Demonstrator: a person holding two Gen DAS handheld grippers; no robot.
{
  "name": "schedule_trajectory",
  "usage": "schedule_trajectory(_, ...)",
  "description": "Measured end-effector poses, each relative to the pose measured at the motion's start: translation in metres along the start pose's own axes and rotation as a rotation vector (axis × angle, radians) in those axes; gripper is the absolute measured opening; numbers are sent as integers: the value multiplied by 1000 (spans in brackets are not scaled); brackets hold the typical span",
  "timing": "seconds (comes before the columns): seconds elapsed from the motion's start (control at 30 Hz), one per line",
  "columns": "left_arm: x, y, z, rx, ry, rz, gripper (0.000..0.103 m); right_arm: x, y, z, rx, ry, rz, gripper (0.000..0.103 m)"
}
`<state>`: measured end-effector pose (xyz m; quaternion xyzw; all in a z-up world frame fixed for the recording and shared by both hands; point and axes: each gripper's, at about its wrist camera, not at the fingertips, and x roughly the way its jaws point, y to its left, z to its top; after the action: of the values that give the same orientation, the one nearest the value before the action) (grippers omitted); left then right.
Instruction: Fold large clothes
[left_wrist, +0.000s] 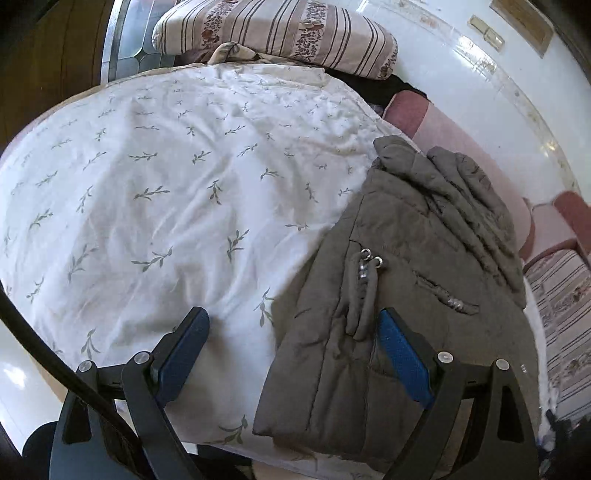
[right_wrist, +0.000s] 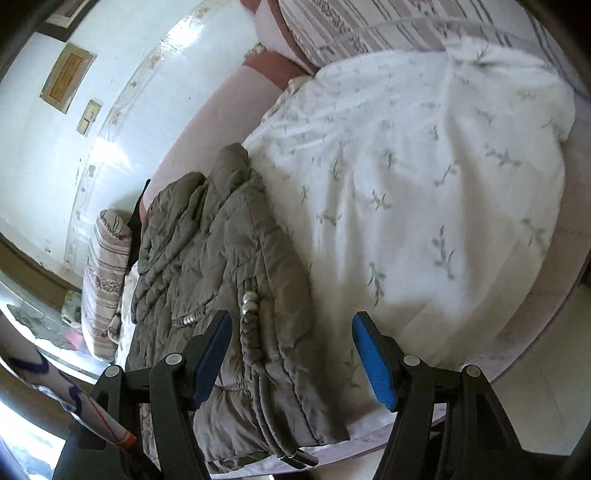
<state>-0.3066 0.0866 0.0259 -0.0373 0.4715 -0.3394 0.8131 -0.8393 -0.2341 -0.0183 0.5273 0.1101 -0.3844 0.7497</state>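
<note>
Lying folded on bedsheet (left_wrist: 166, 184): grey jacket (left_wrist: 399, 295), both grippers open above.

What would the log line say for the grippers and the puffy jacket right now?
jacket: folded on bed sheet | left gripper: open, empty | right gripper: open, empty

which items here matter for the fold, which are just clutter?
Job:
- grey padded jacket, lying in a folded bundle on the bed
- left gripper, open
- right gripper, open

Lying about:
- leaf-print duvet
- striped pillow
- wall switch
</note>
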Motion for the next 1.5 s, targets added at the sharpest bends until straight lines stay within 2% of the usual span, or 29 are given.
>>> schedule_trajectory(0.3,-6,-2,-14,-3,23,-31,92,10,14,-26,-30,85,42,72)
schedule_trajectory(0.5,-6,-33,-34,98,34,-75,92,18,27,-53,-21,147,119,73)
schedule_trajectory(0.6,-5,-49,-42,158,36,-99,92,20,40,-66,-57,168,154,72)
schedule_trajectory(0.63,-6,-54,-45,183,19,-83,92,19,43,-68,-69,159,158,69)
schedule_trajectory(0.7,-7,-59,-47,213,-17,-51,90,13,46,-66,-94,109,150,44)
schedule_trajectory(0.73,-7,-60,-47,220,-29,-41,88,12,45,-65,-102,102,147,41)
schedule_trajectory(0.77,-6,-62,-47,231,-43,-21,81,12,45,-65,-110,98,142,38)
schedule_trajectory(0.8,-6,-63,-47,239,-50,-7,74,12,45,-66,-114,96,140,37)
schedule_trajectory(0.9,0,-64,-46,255,-51,20,69,18,48,-70,-143,102,98,37)
schedule_trajectory(1.03,7,-66,-49,280,-49,51,70,28,47,-72,-167,116,47,37)
schedule_trajectory(1.2,13,-74,-57,344,-69,103,72,30,44,-74,-161,92,56,38)
schedule_trajectory(1.5,16,-77,-63,371,-94,142,77,28,47,-76,-193,77,42,40)
